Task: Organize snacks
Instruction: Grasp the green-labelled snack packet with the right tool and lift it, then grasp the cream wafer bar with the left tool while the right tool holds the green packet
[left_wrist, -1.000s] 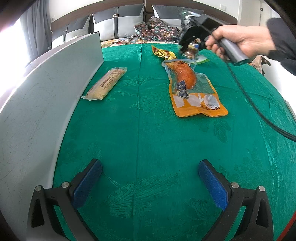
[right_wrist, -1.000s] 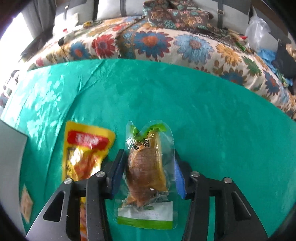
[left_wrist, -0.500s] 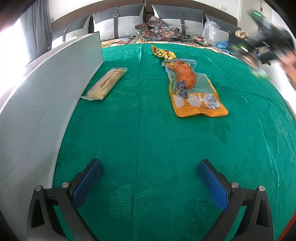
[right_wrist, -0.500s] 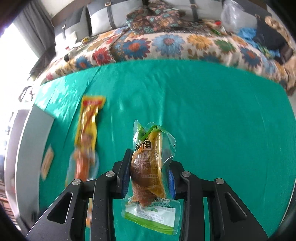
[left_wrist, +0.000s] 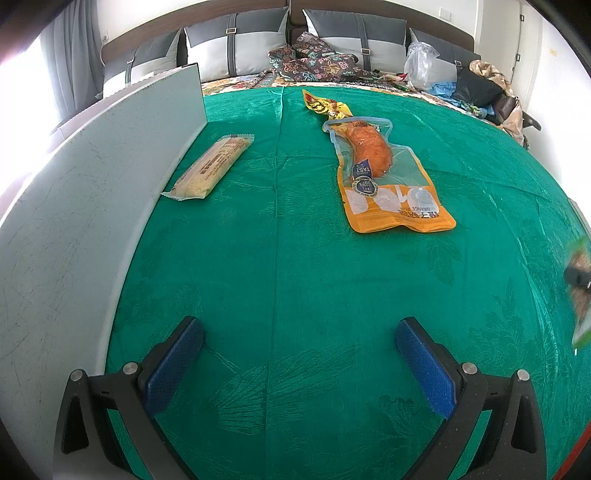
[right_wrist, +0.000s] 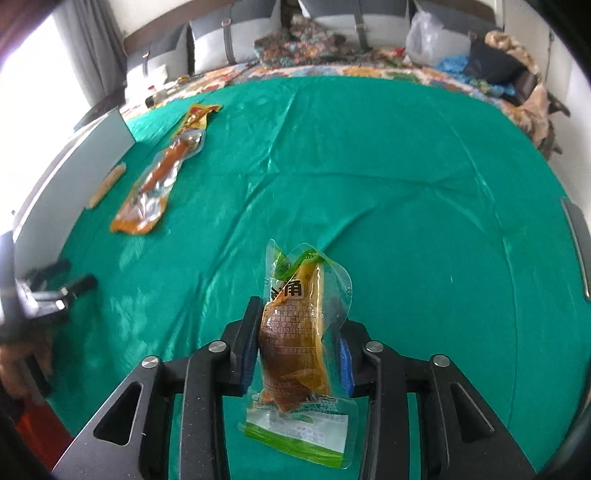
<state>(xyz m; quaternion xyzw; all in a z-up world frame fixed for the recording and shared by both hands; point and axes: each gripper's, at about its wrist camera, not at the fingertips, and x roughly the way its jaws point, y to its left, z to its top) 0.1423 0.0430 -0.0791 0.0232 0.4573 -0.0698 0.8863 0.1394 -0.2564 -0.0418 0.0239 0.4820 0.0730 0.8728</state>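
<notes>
My right gripper (right_wrist: 297, 347) is shut on a clear green-edged snack pouch (right_wrist: 295, 332) with a brown piece inside, held above the green tablecloth (right_wrist: 369, 166). The pouch shows blurred at the right edge of the left wrist view (left_wrist: 580, 288). My left gripper (left_wrist: 299, 365) is open and empty, low over the cloth near its front edge. An orange chicken-leg pouch (left_wrist: 384, 173) lies ahead of it, also seen in the right wrist view (right_wrist: 155, 184). A yellow-red packet (left_wrist: 325, 105) lies behind it. A beige wrapped bar (left_wrist: 210, 168) lies by the board.
A tall grey-white board (left_wrist: 92, 184) stands along the left side of the table. Behind the table is a bed with a floral cover (right_wrist: 332, 70), pillows (left_wrist: 240, 48) and bags (left_wrist: 421, 64). A grey rim (right_wrist: 576, 243) shows at the right table edge.
My right gripper has carried the green-edged pouch from the far end of the table back toward the near right side. My left gripper has not moved.
</notes>
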